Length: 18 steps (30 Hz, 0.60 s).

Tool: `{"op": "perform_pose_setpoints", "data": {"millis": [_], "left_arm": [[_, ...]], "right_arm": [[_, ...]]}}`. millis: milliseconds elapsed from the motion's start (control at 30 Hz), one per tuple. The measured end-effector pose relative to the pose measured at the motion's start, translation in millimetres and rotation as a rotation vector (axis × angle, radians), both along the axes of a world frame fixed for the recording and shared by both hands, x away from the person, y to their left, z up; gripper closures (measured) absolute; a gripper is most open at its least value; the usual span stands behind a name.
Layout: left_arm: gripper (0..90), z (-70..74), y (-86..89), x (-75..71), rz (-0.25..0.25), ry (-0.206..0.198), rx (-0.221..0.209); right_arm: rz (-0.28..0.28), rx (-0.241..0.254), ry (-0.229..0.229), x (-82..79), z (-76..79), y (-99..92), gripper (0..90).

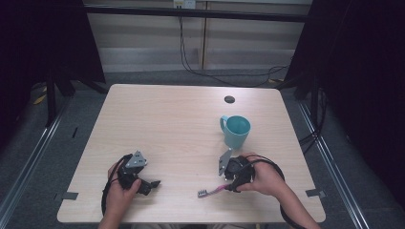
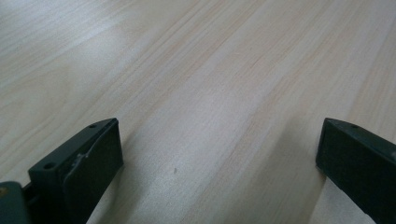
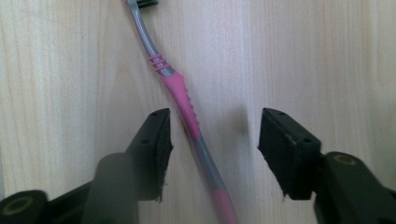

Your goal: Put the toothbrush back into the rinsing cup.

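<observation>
Presently catalogued on the pale wooden desk [image 1: 167, 124]: one pink and grey toothbrush [image 3: 187, 102], laid flat near the front edge, bristle end directed away from the right tool [image 3: 214, 140]. Its handle is seen passing between the two jaws of that tool, nearer one jaw than the other; the jaws are held partly apart and the handle is not pressed by either pad. One teal mug [image 1: 236, 131] is stood upright, near and beyond the right tool. The left tool [image 2: 219, 154] is held wide over bare wood, with nothing between its jaws, well apart from the toothbrush.
</observation>
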State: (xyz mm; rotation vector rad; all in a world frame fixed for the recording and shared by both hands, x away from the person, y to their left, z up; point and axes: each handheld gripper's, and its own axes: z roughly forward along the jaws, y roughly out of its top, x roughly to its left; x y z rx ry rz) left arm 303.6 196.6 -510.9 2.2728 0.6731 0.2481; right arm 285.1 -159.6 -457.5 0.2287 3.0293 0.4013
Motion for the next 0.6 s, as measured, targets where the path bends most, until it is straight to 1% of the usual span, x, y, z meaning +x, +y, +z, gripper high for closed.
{"op": "perform_pose_setpoints", "data": {"millis": [33,67,100,167,200,233,267,300,333,367,400,433,467,500,567,600], "left_arm": [[0.2,0.0,0.0,0.0,0.0,0.0,0.0],[0.2,0.0,0.0,0.0,0.0,0.0,0.0],[0.2,0.0,0.0,0.0,0.0,0.0,0.0],[0.2,0.0,0.0,0.0,0.0,0.0,0.0],[0.2,0.0,0.0,-0.1,0.0,0.0,0.0],[0.3,0.0,0.0,-0.3,0.001,0.0,0.0],[0.3,0.0,0.0,-0.3,0.001,0.0,0.0],[0.3,0.1,0.0,-0.3,0.002,0.0,0.0],[0.3,0.0,0.0,-0.3,0.002,0.0,0.0],[0.3,0.0,0.0,-0.3,0.002,0.0,0.0],[0.3,0.0,0.0,-0.4,0.002,0.0,0.001],[0.3,0.1,0.1,-0.5,0.004,0.0,0.001],[0.3,0.0,0.0,-0.8,0.005,0.0,0.0],[0.3,0.0,0.0,-0.8,0.006,0.0,0.0],[0.3,0.1,0.1,-0.8,0.006,0.0,0.0],[0.3,0.3,0.3,-0.7,0.006,-0.005,0.005]], "right_arm": [[0.0,0.0,0.0,0.0,0.0,0.0,45.2],[-0.003,-0.006,0.007,0.4,-0.8,1.5,48.7],[0.01,-0.015,0.048,0.9,-2.9,4.1,53.9],[0.014,-0.024,0.05,0.8,-4.4,5.3,54.6],[0.0,-0.037,0.049,0.6,-5.4,6.4,56.4],[-0.006,-0.048,0.082,0.9,-7.2,6.7,60.0],[-0.02,-0.069,0.071,1.0,-8.7,7.2,61.0],[-0.016,-0.052,0.066,2.8,-8.9,6.8,65.0],[-0.023,-0.053,0.091,3.0,-9.0,6.5,68.9],[-0.015,-0.059,0.084,4.9,-8.6,6.0,74.4],[-0.035,-0.054,0.096,4.7,-8.5,6.3,78.9],[-0.023,-0.055,0.125,5.7,-8.6,5.8,82.1],[-0.02,-0.073,0.122,6.2,-8.4,6.6,84.0],[-0.02,-0.073,0.122,6.2,-8.4,6.6,84.0],[-0.005,-0.09,0.125,5.9,-8.5,8.8,84.3],[-0.011,-0.109,0.131,5.0,-7.6,9.3,84.3]]}}
